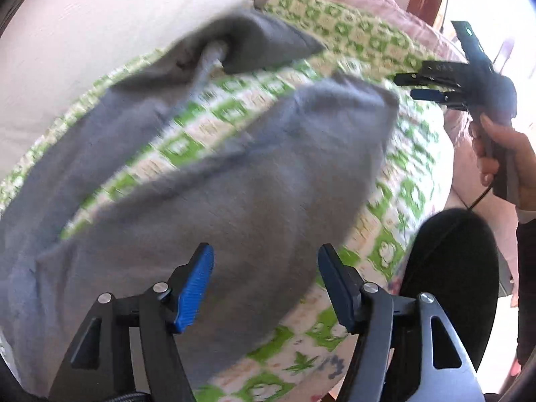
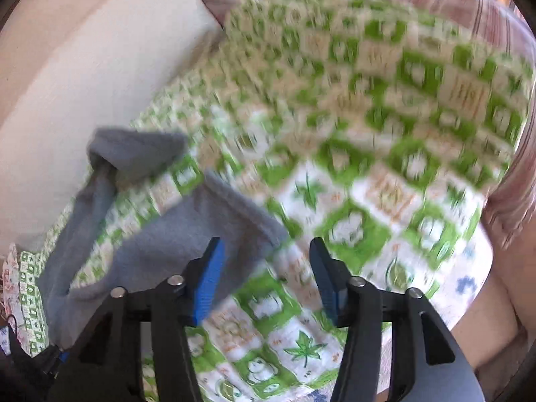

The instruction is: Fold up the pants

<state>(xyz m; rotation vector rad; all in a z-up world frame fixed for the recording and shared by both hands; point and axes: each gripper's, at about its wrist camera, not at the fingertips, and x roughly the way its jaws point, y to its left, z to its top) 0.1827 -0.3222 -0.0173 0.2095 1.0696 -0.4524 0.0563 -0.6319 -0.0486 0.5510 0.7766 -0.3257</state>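
Note:
Grey pants (image 1: 207, 181) lie spread on a bed with a green and white patterned sheet (image 1: 395, 201), legs apart in a V. My left gripper (image 1: 264, 284) is open and empty just above the near leg. My right gripper (image 1: 422, 87) shows in the left wrist view at the far right, held in a hand above the sheet, beyond the leg's end. In the right wrist view my right gripper (image 2: 264, 278) is open and empty over the sheet, with the pants (image 2: 174, 234) to its left, the near leg's end by its left finger. Both views are motion-blurred.
A cream wall or headboard (image 1: 100, 33) borders the bed on the left. A pink striped blanket (image 2: 469, 6) lies along the far and right side of the bed. A black rounded object (image 1: 452, 268) is at the bed's near right edge.

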